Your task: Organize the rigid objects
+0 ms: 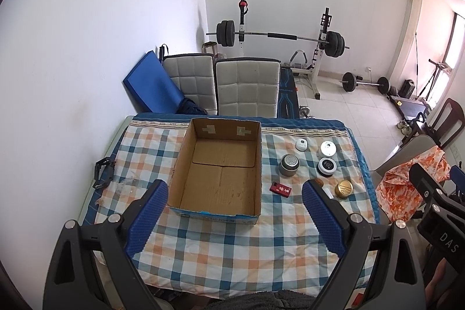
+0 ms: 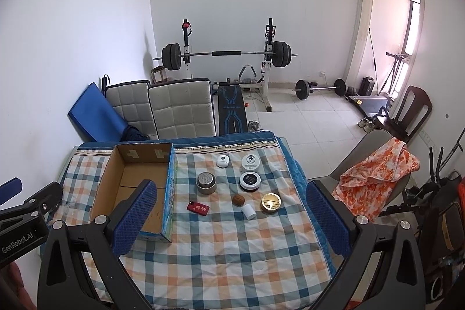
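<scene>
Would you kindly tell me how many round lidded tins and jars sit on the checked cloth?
4: grey metal tin beside the cardboard box, white jar farthest, black-topped jar before it, gold tin nearest.

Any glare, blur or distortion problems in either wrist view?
Left wrist view: sharp, strong fisheye bending, dark vignette corners; the window is blown out. Right wrist view: same curvature, doorway overexposed pink-white; the items on the checked cloth stay evenly lit, no blur.
</scene>
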Demonstrator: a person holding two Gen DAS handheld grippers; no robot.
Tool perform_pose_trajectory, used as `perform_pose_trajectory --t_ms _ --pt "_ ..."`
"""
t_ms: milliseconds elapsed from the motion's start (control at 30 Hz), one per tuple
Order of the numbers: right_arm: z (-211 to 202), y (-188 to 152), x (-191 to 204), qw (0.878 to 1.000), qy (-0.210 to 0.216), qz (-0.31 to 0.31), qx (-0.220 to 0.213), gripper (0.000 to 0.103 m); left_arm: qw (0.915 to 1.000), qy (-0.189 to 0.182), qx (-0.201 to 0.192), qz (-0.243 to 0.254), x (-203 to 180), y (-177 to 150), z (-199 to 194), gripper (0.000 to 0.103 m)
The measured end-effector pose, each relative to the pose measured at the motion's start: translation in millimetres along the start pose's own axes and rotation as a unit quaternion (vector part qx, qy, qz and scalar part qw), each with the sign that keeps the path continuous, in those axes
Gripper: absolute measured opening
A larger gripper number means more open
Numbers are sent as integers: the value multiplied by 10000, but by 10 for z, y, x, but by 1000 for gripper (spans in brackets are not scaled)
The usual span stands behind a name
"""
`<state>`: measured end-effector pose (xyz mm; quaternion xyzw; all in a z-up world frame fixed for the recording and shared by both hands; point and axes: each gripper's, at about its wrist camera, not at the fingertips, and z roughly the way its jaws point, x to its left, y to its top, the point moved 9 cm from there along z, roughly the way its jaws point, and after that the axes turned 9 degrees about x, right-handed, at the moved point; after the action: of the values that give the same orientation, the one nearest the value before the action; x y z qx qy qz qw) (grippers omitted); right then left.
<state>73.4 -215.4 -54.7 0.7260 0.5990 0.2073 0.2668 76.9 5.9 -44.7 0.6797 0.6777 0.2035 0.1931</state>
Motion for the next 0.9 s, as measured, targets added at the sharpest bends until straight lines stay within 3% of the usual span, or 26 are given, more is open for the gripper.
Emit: perform_pose_trajectory --t_ms 633,767,900 --pt "-30 36 12 10000 18 -8 -15 103 10000 6 53 6 -66 -5 35 94" --pt "188 103 -58 9997 37 117 199 103 9998 131 148 -12 19 56 229 94" --pt "675 71 -160 9967 79 311 742 103 9982 321 500 -56 284 165 644 94"
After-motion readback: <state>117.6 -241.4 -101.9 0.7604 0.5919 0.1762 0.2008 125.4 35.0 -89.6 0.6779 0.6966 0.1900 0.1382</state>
